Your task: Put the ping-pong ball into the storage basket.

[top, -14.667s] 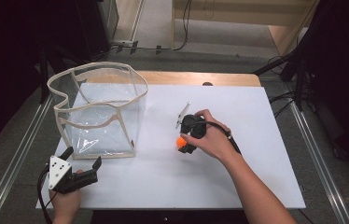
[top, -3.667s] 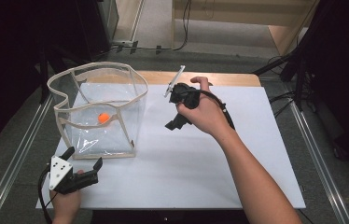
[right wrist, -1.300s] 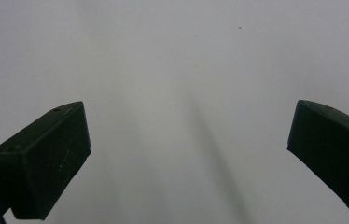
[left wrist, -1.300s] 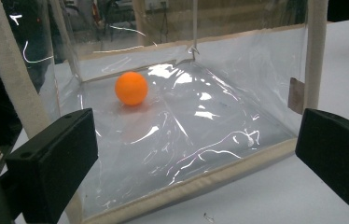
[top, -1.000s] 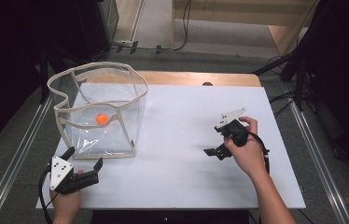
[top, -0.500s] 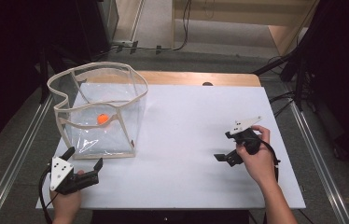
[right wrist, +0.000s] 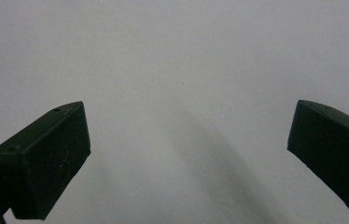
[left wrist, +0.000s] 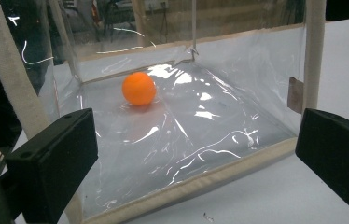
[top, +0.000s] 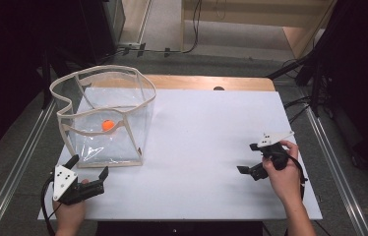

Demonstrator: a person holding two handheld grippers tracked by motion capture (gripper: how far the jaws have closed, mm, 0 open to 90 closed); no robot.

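Observation:
An orange ball (top: 107,125) lies on the floor of a clear plastic bag with a beige rim (top: 103,69), standing open at the table's left. My left gripper (top: 88,165) rests open at the front left corner, just before the bag's front wall. Through that wall, in the left gripper view, the ball (left wrist: 138,88) shows beyond the beige bottom seam (left wrist: 210,179), between the wide-apart jaws of the left gripper (left wrist: 196,135). My right gripper (top: 247,158) hangs open and empty over the white tabletop at the front right. In its own view, the right gripper (right wrist: 189,126) faces bare white surface.
The white table sheet (top: 206,137) stretches between the two hands. A wooden strip (top: 206,81) with a small dark spot (top: 218,89) runs along the far edge. Metal rails (top: 19,157) (top: 337,169) flank the table.
The right gripper earlier held the orange ball, which now lies in the bag. In the last second it drew back toward the front right, open. The left gripper has not moved.

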